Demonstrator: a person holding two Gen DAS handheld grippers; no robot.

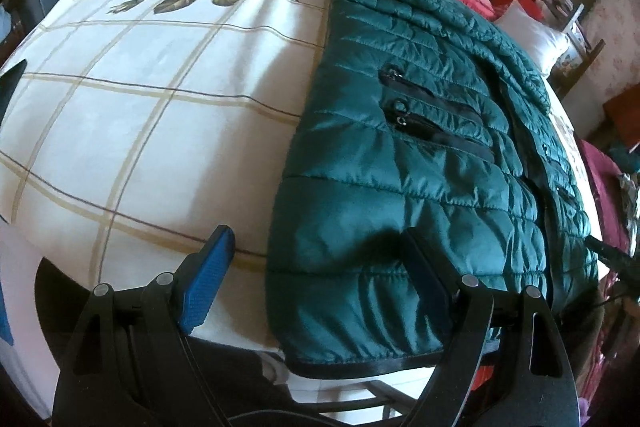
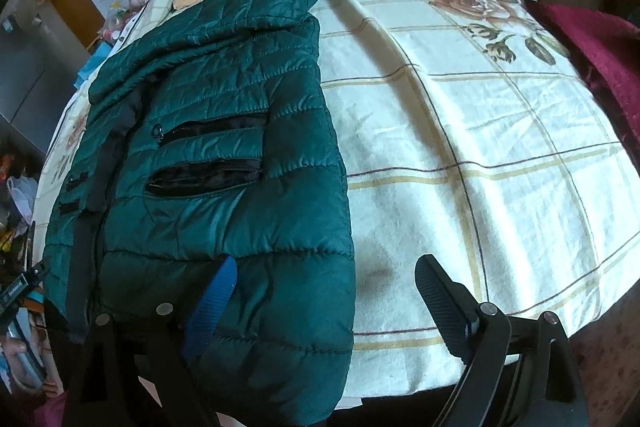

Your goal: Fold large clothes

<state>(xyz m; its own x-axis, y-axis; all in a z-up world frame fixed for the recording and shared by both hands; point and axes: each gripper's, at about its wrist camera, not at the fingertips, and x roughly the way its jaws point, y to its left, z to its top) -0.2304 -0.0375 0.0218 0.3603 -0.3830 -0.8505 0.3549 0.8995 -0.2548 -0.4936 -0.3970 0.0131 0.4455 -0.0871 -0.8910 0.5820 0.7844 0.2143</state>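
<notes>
A dark green quilted jacket (image 1: 420, 155) lies flat on the bed (image 1: 140, 99), spread over a cream checked bedspread with a rose print. In the left wrist view the jacket fills the 3 o'clock side; in the right wrist view it lies toward 9 o'clock. The left claw (image 1: 316, 259) stands wide open over the jacket's hem edge, holding nothing. The right claw (image 2: 324, 287) is also spread wide and empty, one finger over the jacket, the other over bare bedspread.
</notes>
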